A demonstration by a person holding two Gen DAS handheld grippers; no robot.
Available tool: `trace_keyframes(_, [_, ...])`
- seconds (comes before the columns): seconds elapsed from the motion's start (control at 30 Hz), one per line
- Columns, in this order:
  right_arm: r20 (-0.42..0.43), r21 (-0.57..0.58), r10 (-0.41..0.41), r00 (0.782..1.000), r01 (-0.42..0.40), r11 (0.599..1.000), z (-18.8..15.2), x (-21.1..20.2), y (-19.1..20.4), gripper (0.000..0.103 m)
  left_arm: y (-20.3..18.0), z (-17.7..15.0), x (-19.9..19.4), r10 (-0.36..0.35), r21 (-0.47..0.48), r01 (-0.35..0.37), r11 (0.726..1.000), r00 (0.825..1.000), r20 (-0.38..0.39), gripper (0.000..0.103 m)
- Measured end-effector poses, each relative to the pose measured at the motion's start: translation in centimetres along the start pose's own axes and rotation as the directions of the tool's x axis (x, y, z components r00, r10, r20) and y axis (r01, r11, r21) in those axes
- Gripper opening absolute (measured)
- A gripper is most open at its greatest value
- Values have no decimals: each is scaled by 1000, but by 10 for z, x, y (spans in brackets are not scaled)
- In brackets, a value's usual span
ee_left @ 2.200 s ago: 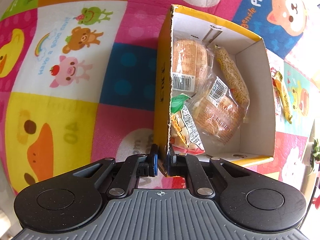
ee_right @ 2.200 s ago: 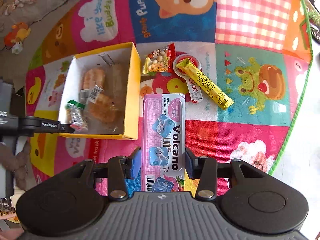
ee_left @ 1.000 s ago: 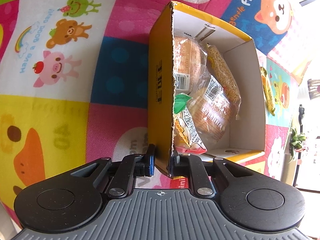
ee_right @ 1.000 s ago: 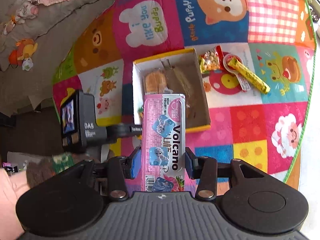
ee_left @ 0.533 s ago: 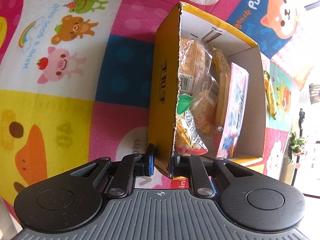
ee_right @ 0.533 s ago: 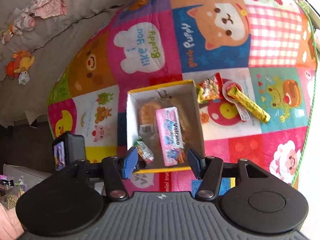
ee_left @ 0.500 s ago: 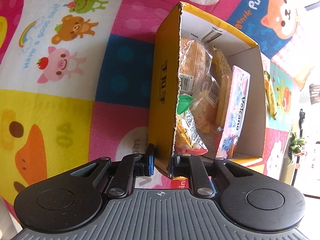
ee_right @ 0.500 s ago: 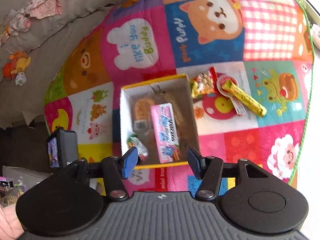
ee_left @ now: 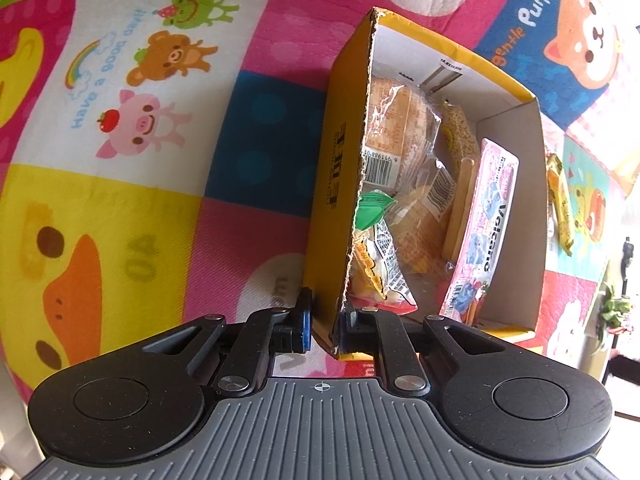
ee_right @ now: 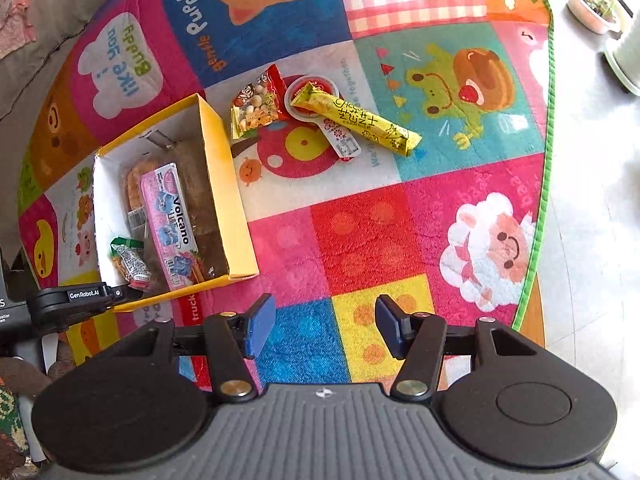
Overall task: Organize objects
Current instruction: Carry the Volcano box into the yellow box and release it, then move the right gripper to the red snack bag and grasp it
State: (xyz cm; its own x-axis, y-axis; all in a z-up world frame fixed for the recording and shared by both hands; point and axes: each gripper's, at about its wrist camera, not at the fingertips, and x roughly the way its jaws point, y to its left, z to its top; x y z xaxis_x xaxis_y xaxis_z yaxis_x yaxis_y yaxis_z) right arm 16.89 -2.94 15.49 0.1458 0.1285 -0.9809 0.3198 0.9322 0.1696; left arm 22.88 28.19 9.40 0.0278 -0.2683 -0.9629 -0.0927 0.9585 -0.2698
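At the lower left of the right wrist view, the left gripper (ee_right: 116,294) stays clenched on the near wall of the yellow box (ee_right: 236,216). The pink Volcano pack (ee_right: 172,216), carried a second ago, now lies inside among the bread packets (ee_left: 400,136), so that item is stowed. At centre bottom the right gripper (ee_right: 326,330) hangs released and empty. Upper centre, the nut packet (ee_right: 256,106), jelly cup (ee_right: 316,94) and yellow bar (ee_right: 360,120) wait on the mat (ee_right: 360,240), unobstructed.

Cartoon-animal play mat (ee_right: 360,232); grey sofa (ee_right: 48,12) behind; potted plant (ee_right: 592,0) on floor.
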Motion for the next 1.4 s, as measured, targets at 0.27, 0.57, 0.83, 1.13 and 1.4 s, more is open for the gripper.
trace_keyframes(0.27, [-93, 197, 172, 981, -151, 969, 62, 78, -6, 57, -6, 5, 0, 42, -59, -43, 997, 999, -25, 13])
trace_keyframes(0.57, [41, 679, 401, 915, -320, 660, 148, 138, -20, 78, -6, 7, 3, 51, -101, -51, 994, 999, -7, 13])
trace_keyframes(0.83, [-60, 704, 236, 970, -126, 699, 174, 165, 20, 76, -2, 5, 3, 54, -148, -52, 988, 998, 12, 13])
trace_keyframes(1.13, [-109, 473, 63, 992, -4, 881, 166, 159, 59, 59, -3, 4, 2, 57, -134, -54, 990, 998, 15, 13])
trace_keyframes(1.4, [-208, 311, 33, 978, 34, 950, 42, 138, 1, 58, -2, 9, 8, 39, -61, -38, 997, 999, 4, 14])
